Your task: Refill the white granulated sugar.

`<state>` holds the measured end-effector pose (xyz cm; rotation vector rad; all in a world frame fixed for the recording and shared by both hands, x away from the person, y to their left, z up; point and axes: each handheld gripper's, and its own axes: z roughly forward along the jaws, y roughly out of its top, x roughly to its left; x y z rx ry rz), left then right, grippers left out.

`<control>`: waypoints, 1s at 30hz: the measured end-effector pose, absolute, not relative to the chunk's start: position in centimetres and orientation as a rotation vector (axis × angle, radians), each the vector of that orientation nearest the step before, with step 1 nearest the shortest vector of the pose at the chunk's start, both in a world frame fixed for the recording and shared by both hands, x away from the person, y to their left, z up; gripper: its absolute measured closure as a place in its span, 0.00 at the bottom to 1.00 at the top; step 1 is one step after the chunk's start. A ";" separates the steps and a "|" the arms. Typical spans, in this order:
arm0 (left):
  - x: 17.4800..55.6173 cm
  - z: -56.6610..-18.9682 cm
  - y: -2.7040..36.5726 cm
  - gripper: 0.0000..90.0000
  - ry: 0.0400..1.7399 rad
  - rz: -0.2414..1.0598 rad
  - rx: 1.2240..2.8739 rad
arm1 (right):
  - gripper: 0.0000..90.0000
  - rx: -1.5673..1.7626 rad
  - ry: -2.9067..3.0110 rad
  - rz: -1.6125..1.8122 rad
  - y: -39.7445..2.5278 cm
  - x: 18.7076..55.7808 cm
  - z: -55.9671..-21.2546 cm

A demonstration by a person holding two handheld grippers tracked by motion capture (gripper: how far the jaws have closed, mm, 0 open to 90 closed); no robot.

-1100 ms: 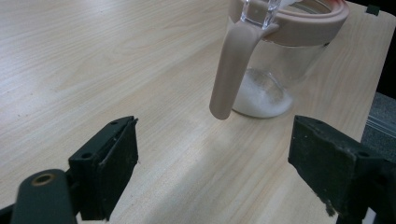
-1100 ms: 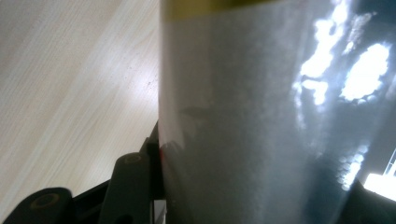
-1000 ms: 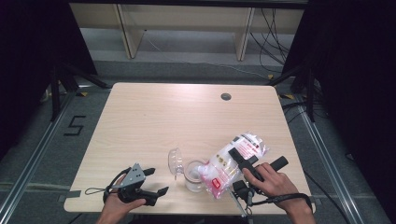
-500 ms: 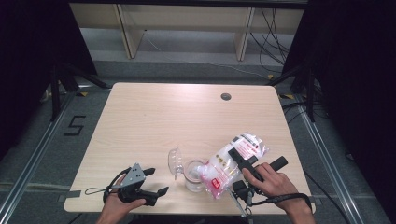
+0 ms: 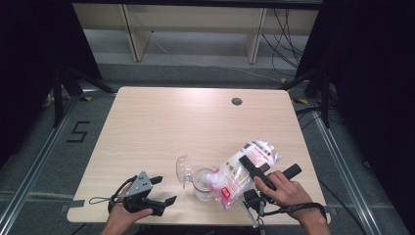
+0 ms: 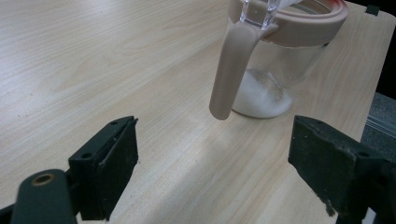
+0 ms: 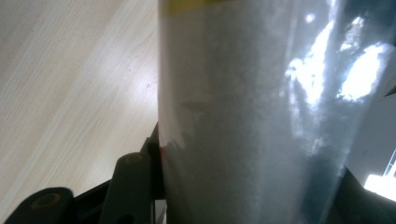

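Beside the jar, on its right, the bag is lying tilted, with its lower end touching the rim and its upper end pointing away toward the far right part of the desk. The right gripper is clenching the bag around its middle, and in the right gripper view the plastic full of white grains is pressing between the jaws. Compared with one second ago and half a second ago, the bag and the right hand are staying almost in the same place and at the same angle, so I judge that the pouring is going on slowly and steadily, not starting and not ending.

In the left gripper view, the jar is holding only a low heap of white powder on its bottom, so I think the filling is at an early stage. The pink lid strap is hanging down beside the glass wall, and the clear lid is standing open on the left of the jar.

To the left of the jar, the left gripper is resting on the desk with its jaws released and wide apart, grasping nothing, and it is not moving either. It seems to be waiting.
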<state>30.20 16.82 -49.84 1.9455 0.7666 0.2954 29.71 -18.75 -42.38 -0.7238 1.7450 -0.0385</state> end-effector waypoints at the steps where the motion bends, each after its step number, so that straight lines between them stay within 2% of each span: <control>1: 30.2 -49.8 16.8 0.17 0.767 0.296 1.945 | 0.61 -0.727 1.741 -0.041 -18.7 29.7 -42.4; 30: 30.2 -49.7 16.9 0.17 0.762 0.301 1.947 | 0.62 -0.718 1.737 -0.037 -18.6 29.4 -42.3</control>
